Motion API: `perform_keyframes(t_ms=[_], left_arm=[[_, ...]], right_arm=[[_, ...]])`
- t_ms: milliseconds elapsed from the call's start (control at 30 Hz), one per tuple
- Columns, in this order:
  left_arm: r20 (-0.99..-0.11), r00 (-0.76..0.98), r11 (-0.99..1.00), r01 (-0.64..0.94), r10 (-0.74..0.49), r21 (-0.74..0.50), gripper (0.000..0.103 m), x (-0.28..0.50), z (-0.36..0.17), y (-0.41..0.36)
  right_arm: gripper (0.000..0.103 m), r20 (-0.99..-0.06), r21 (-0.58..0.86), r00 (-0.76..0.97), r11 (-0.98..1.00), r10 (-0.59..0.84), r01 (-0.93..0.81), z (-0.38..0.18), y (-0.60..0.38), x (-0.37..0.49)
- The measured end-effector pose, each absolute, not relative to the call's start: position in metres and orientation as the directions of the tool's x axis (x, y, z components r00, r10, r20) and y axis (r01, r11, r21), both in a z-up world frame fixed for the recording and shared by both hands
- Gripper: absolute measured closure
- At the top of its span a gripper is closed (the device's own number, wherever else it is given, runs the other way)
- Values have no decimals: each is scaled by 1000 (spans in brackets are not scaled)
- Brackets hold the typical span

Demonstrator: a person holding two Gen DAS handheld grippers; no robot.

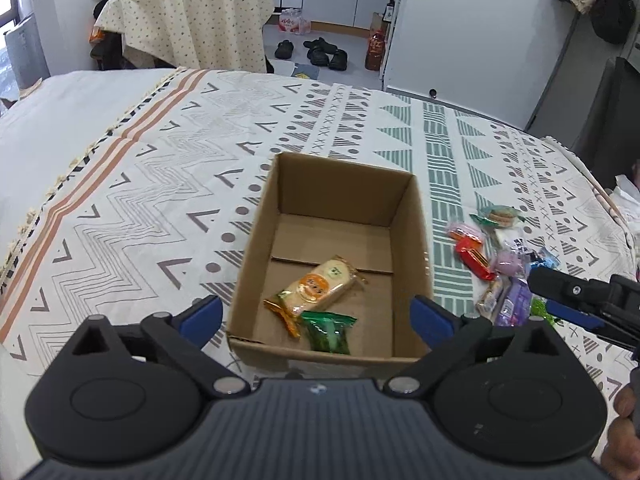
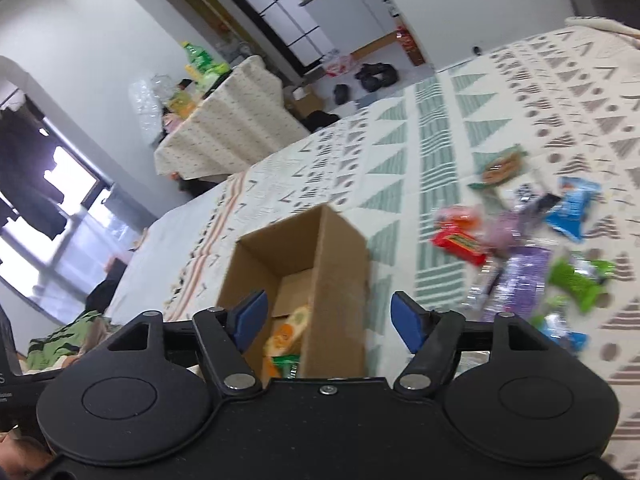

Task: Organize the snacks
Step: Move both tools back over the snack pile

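Note:
An open cardboard box [image 1: 414, 240] stands on the patterned cloth and holds an orange-and-cream snack pack [image 1: 320, 286] and a green packet [image 1: 328, 332]. My left gripper [image 1: 318, 316] is open and empty, above the box's near edge. Right of the box lies a pile of snacks: a red packet [image 1: 474, 258], a purple packet [image 1: 514, 304], a round biscuit pack [image 1: 500, 216]. My right gripper [image 2: 328, 316] is open and empty over the box's right wall [image 2: 340, 256]; it also shows in the left wrist view [image 1: 580, 300] beside the pile. The pile [image 2: 520, 272] looks blurred in the right wrist view.
The patterned cloth [image 1: 160, 184] covers a bed or table that ends at the far edge. Beyond it stand a small draped table [image 1: 188, 20], shoes [image 1: 320, 52] on the floor and a white cabinet [image 1: 472, 28]. Dark clothes hang at the top right.

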State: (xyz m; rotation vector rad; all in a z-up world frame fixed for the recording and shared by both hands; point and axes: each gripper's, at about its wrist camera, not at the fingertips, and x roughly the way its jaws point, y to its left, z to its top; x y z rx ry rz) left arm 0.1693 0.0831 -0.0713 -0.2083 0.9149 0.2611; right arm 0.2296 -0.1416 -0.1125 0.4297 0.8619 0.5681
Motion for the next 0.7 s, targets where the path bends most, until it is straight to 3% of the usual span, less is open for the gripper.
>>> perform_keyframes(t_ms=[233, 700], left_arm=[[-788, 606, 960, -272, 113, -72, 0, 166, -65, 55], [-792, 610, 966, -219, 23, -140, 0, 183, -67, -9]], right_arm=[[23, -645, 545, 529, 817, 551, -187, -110, -173, 232], [21, -636, 621, 596, 783, 490, 19, -116, -243, 232]])
